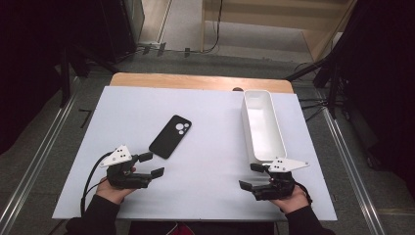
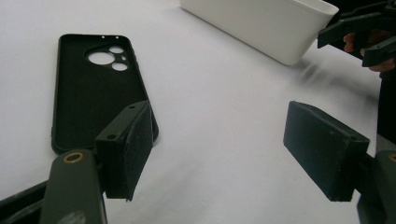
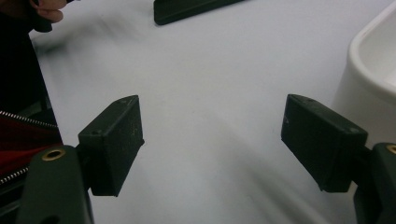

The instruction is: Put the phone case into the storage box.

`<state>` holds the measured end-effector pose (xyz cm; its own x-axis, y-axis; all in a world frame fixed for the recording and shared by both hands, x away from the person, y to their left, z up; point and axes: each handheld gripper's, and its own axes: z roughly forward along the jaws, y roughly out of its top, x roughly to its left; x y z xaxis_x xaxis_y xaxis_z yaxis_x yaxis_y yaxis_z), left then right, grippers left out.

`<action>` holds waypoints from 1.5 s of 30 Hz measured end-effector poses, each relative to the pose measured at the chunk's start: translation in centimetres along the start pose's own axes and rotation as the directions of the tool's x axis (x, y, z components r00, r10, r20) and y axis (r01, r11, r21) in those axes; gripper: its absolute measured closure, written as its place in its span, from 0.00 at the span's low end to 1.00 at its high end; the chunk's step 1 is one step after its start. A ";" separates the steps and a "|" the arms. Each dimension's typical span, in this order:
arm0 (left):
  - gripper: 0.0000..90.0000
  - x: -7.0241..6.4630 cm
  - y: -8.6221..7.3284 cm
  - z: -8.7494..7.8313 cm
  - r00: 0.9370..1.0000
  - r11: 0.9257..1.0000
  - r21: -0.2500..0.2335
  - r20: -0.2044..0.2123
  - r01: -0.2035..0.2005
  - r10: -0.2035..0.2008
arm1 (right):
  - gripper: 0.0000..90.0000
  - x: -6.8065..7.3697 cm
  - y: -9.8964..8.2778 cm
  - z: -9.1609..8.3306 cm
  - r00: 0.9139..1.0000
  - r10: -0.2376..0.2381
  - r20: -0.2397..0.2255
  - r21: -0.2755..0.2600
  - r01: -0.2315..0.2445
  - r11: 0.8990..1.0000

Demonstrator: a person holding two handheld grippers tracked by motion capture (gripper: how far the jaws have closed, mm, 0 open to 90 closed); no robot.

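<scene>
A: The black phone case [image 1: 170,136] is lying flat on the white table sheet [image 1: 210,161], left of centre, and nothing is touching it.

B: Which way is it pointing?

A: Its long axis is running on a diagonal, from near-left to far-right. The end with the camera cut-outs is sitting at the far-right, aimed roughly toward the far end of the white tray [image 1: 263,127]. The plain end is facing the near-left, toward the left gripper [image 1: 151,165].

B: And that gripper?

A: It is resting just near of the case, jaws standing spread with bare sheet between them. In the left gripper view the case [image 2: 93,93] is lying inside up, hollow side showing, and one pad [image 2: 135,144] is sitting in front of the case's near corner; whether it is touching I cannot tell.

B: The other side?

A: The right gripper [image 1: 252,177] is sitting near the right edge, just near of the tray's near end, jaws spread too and gripping nothing. In its own view the tray wall [image 3: 369,79] is rising at the right, and a corner of the case [image 3: 191,9] is showing at the far edge.

B: The tray itself?

A: Long and narrow, running near to far, well apart from the case.
</scene>
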<state>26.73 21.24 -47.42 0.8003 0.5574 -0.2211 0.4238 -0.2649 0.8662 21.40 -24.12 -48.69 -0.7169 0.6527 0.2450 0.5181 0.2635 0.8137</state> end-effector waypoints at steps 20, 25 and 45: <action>0.26 0.8 0.3 -1.6 0.988 0.991 -0.135 -0.150 0.011 -0.032 | 0.22 0.1 0.0 -0.1 1.000 0.008 0.012 -0.008 -0.008 1.000; 0.15 0.7 0.5 -2.0 0.987 0.980 -0.201 -0.159 -0.014 -0.019 | 0.22 0.0 0.0 -0.1 1.000 0.004 0.013 -0.007 -0.004 1.000; 0.14 1.0 1.2 -1.0 0.988 0.980 -0.194 -0.155 -0.034 0.003 | 0.22 0.1 0.1 -0.2 1.000 -0.011 0.022 -0.014 0.012 1.000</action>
<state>27.61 22.21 -46.13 0.7263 0.6716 -0.1460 0.3059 -0.1257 0.9437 21.26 -24.14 -48.50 -0.7125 0.6649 0.2242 0.5032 0.2614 0.8236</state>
